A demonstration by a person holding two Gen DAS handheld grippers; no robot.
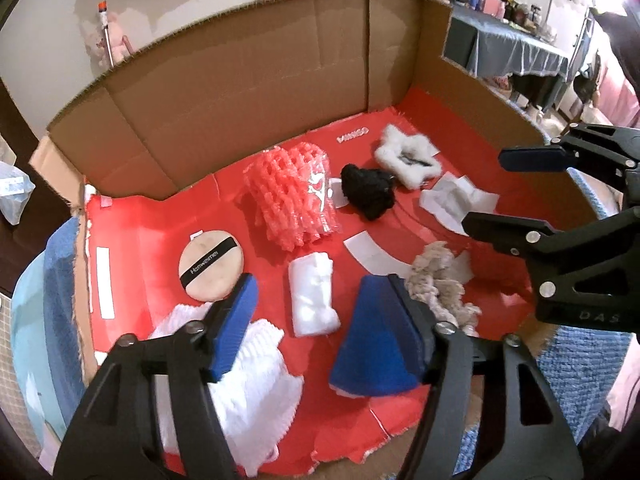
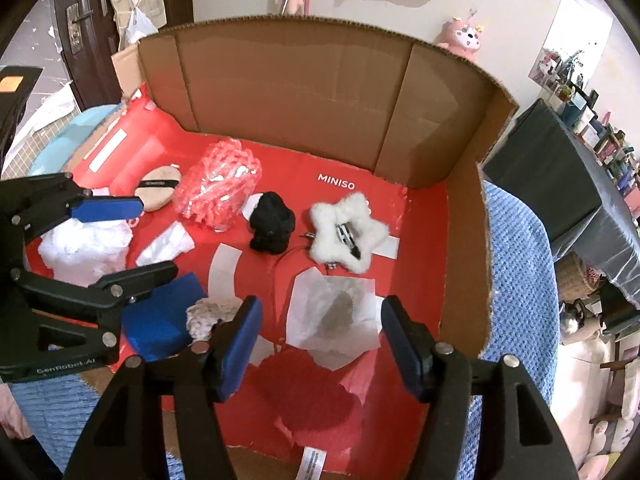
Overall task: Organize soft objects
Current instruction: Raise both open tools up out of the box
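Soft items lie on the red floor of a cardboard box (image 1: 260,80). My left gripper (image 1: 322,292) stands open above a folded white cloth (image 1: 312,300), a blue pad (image 1: 372,356) under its right finger. Around it lie a round powder puff (image 1: 210,266), a pink foam net (image 1: 292,196), a white foam net (image 1: 256,360) and a beige knit rag (image 1: 440,284). My right gripper (image 2: 320,320) hangs open over a stained white tissue (image 2: 332,316). Beyond it sit a black fuzzy ball (image 2: 272,224) and a white fluffy star clip (image 2: 348,232).
The box walls (image 2: 300,100) rise at the back and right; the near side is low. A blue knit blanket (image 2: 516,260) lies under the box. White paper labels (image 2: 224,268) are stuck to the floor. A draped table (image 2: 560,184) stands at the right.
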